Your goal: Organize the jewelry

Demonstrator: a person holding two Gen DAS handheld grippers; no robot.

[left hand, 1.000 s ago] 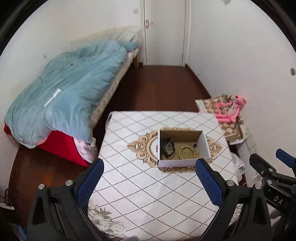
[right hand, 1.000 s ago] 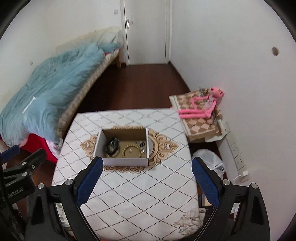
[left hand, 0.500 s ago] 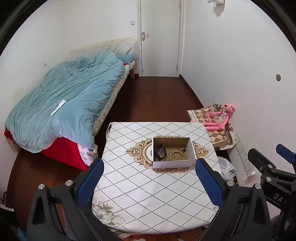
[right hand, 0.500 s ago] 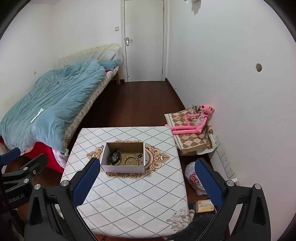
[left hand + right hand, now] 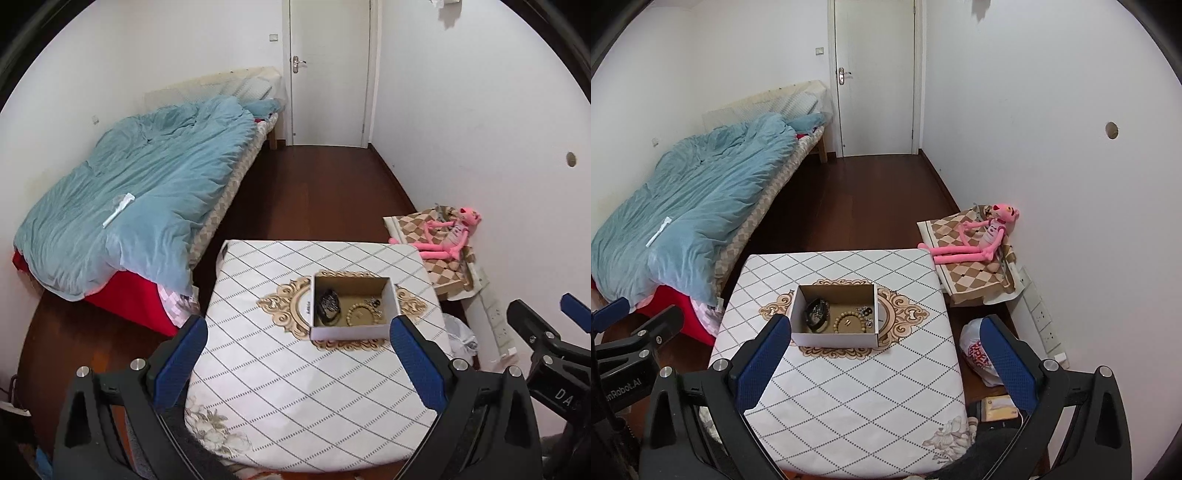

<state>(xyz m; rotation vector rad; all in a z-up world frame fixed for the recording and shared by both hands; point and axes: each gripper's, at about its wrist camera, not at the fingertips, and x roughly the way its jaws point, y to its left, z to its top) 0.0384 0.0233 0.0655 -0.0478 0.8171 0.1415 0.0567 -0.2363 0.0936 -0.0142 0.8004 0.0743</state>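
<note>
Bedroom desk [image 5: 295,387] carries a cardboard box [image 5: 352,332] of jewelry. Left gripper [image 5: 297,360] and right gripper [image 5: 886,360] hover spread wide, empty.

Table [image 5: 295,387] under white diamond-pattern cloth [image 5: 849,387]; open cardboard box [image 5: 834,338] on gold medallion, near centre.

Small trinkets [image 5: 865,314] inside the box [image 5: 834,338] are too small to identify.
</note>
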